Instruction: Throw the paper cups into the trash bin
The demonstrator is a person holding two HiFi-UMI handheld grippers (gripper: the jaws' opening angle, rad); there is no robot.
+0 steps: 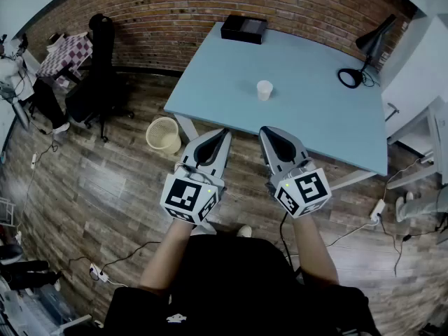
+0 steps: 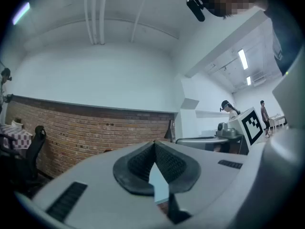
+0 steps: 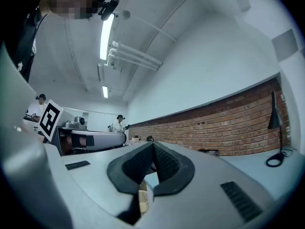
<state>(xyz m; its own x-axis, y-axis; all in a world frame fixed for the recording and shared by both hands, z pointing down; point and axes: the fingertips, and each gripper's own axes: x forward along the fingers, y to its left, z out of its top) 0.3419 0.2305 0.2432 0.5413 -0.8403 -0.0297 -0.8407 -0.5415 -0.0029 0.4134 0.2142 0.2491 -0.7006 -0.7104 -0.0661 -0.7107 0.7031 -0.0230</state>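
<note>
A single white paper cup (image 1: 264,89) stands upright near the middle of the pale blue table (image 1: 315,117). A beige wicker trash bin (image 1: 163,134) sits on the wooden floor by the table's near left corner. My left gripper (image 1: 225,134) and right gripper (image 1: 267,131) are held side by side in front of the table's near edge, both pointing at the table, short of the cup. In the left gripper view, the left gripper (image 2: 154,143) has its tips touching and nothing between the pads. The right gripper (image 3: 153,144) is likewise shut and empty.
A black box (image 1: 243,28) lies at the table's far edge and a black desk lamp (image 1: 367,47) stands at its right end. A black office chair (image 1: 98,82) is to the left. White furniture (image 1: 420,82) stands to the right, and cables and a power strip (image 1: 378,208) lie on the floor.
</note>
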